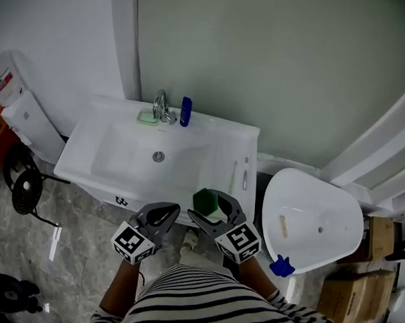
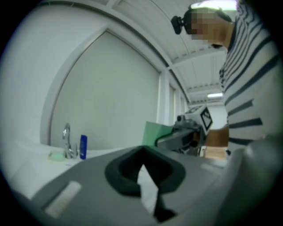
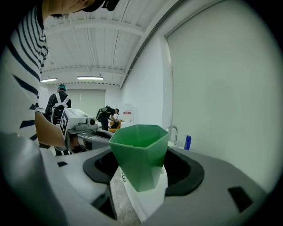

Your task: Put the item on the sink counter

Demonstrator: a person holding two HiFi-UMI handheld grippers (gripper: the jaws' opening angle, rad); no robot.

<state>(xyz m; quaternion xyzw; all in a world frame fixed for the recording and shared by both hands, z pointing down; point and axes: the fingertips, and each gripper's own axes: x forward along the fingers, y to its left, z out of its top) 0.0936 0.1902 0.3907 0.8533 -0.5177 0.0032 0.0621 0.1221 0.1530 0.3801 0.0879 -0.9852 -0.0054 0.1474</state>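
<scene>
A striped shirt point(image 1: 203, 299) fills the head view's bottom edge. Just above it, at centre frame, the green cup point(image 1: 205, 202) is held by the right gripper point(image 1: 214, 207) near the front edge of the sink counter point(image 1: 224, 155). In the left gripper view, the left gripper point(image 2: 143, 176) is seen closed on nothing. In the right gripper view, the cup is clamped upright. The carry is judged under way; a forward reach and a set-down on bare counter are called for.

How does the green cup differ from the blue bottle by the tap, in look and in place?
The green cup is wide, faceted and open-topped; the blue bottle is slim and narrow. The cup is held off the surface in the right gripper, near the sink's front edge; the bottle stands on the counter at the back, beside the tap. Both are upright.
</scene>
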